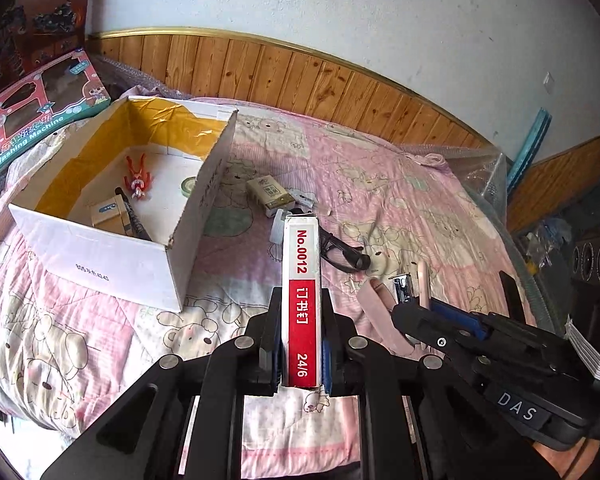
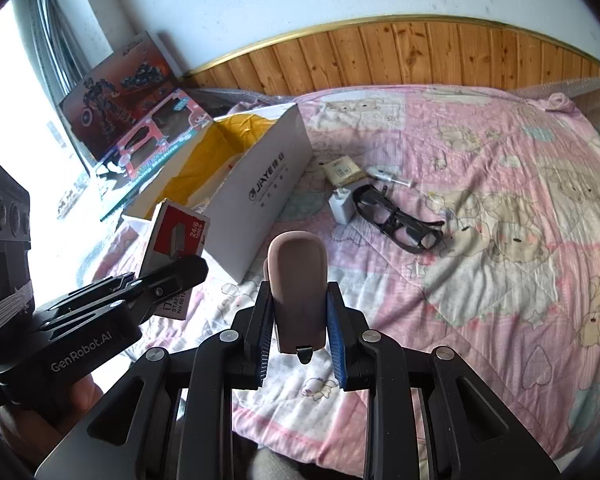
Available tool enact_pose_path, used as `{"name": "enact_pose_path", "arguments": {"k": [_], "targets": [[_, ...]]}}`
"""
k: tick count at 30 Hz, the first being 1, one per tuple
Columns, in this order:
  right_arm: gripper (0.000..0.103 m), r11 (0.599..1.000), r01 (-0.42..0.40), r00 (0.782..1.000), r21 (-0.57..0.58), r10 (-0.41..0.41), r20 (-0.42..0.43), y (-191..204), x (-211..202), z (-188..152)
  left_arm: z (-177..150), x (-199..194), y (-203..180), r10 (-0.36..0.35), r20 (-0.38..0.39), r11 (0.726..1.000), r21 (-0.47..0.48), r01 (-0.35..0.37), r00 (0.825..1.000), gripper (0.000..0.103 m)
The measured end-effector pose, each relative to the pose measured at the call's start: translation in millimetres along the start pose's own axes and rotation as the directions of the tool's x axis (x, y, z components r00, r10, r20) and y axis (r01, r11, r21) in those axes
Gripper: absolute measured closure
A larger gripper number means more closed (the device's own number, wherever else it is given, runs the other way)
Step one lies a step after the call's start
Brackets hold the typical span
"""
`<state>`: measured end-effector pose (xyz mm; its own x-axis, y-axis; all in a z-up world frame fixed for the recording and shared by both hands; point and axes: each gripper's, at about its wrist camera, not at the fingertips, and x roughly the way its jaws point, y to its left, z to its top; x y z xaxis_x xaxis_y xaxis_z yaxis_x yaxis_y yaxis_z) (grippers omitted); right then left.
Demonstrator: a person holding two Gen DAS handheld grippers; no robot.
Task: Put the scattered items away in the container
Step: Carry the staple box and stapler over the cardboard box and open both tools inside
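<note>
the left hand-held gripper (image 1: 300,344) points forward over the bed, level, its two fingers pinching a red-and-white staple box (image 1: 301,300) that stands on edge between them, label side up. in the right wrist view that box (image 2: 178,240) juts up and away from the left hand-held gripper (image 2: 180,276), with a hand (image 2: 82,396) partly seen under the handle. the right hand-held gripper (image 2: 298,320) is also level, just right of the left one, and is clamped on a pink nail clipper (image 2: 298,288). ahead and to the left, the open white box (image 1: 100,256) sits on the pink quilt (image 1: 400,184); inside lie a small red figure (image 1: 138,178), a tape roll (image 1: 188,186) and a tan carton (image 1: 108,216). beside the box's right wall, on the quilt, lie a cream packet (image 1: 270,194), a white charger (image 2: 342,206) and black glasses (image 2: 398,220).
</note>
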<state>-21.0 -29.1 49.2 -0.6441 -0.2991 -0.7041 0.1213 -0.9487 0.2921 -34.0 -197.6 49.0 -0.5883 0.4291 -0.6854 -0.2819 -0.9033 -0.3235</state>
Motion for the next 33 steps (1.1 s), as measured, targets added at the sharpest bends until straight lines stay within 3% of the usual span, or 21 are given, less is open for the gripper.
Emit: {"name": "enact_pose_path", "arguments": {"k": [11, 33], "targets": [[0.077, 0.997, -0.04, 0.999, -0.068, 0.04, 0.006, 36, 9, 27, 21, -16, 42, -0.014, 0.038, 0.994, -0.112, 0.019, 0.999, 0.088], [0.077, 0.98, -0.122, 0.992, -0.155, 0.122, -0.009, 74, 44, 93, 70, -10, 91, 0.047, 0.055, 0.982, -0.185, -0.037, 0.997, 0.088]]}}
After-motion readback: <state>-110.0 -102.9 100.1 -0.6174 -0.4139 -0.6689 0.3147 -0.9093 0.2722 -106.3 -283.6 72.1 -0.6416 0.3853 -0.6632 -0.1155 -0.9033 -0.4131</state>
